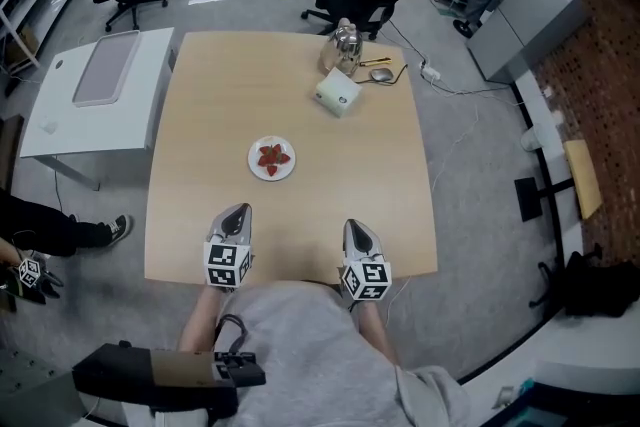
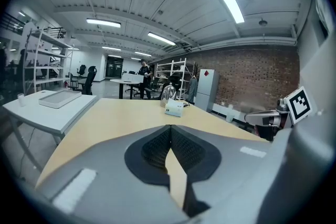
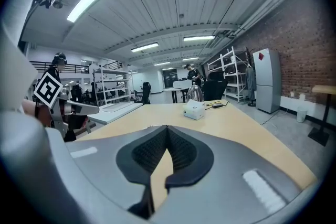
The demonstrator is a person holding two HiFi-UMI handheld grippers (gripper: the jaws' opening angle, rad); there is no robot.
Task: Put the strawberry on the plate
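Seems to be the closing stage, or a rest after it: strawberry (image 1: 272, 155) already on the plate (image 1: 255, 169), mid-bench (image 1: 200, 125), well ahead of both pairs of fingers and roughly between their lines. Left gripper (image 1: 233, 218) and right gripper (image 1: 359, 233) low at the near edge of the bench, apart from each other. Left fingers (image 2: 155, 149) clenched tip to tip on nothing. Right fingers (image 3: 181, 152) likewise pressed together, with only bare bench beyond. Nothing held in either.

Calls for little next, at a guess: no reach and no grasp, at most holding both pairs of fingers back from the plate so as not to nudge it. If shifting the strawberry, would mean unclenching first, then going forward and down over the plate.

Far ahead of the fingers, near the far edge: a white box (image 1: 337, 92), a clear domed vessel (image 1: 346, 39), a small dark object (image 1: 381, 74). No readable brand, label or writing on any of them. Only black-and-white square markers (image 1: 227, 265) on the gripper cubes, patterns rather than text.
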